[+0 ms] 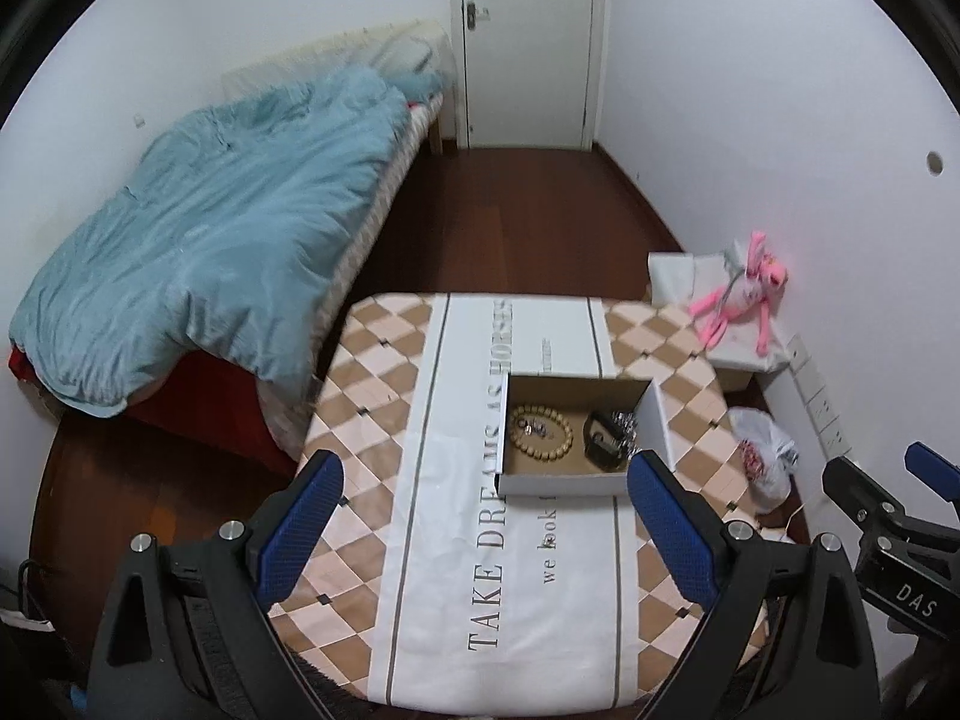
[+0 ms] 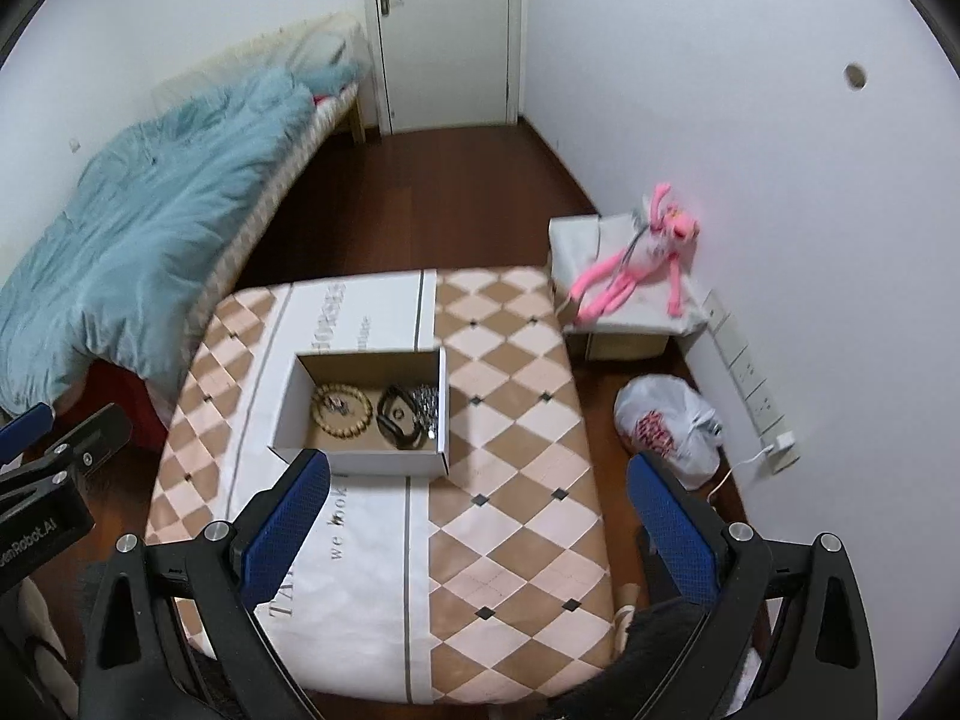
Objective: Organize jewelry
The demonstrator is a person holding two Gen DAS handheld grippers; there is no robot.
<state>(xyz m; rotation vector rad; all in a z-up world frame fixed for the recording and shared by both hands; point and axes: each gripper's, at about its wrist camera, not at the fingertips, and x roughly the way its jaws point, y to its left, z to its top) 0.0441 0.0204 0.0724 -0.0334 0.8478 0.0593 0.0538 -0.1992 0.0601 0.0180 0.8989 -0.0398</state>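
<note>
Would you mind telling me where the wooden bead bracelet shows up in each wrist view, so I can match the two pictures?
Left wrist: wooden bead bracelet lies right of centre, in the left half of the open cardboard box.
Right wrist: bracelet sits left of centre, again in the box's left half.
Shared landmark: the pink plush toy by the wall.

My table (image 1: 372,372) wears a tan-and-pink diamond cloth with a white lettered runner (image 1: 456,540) down its middle. On the runner, toward the far edge, sits an open cardboard box (image 1: 564,483).
</note>
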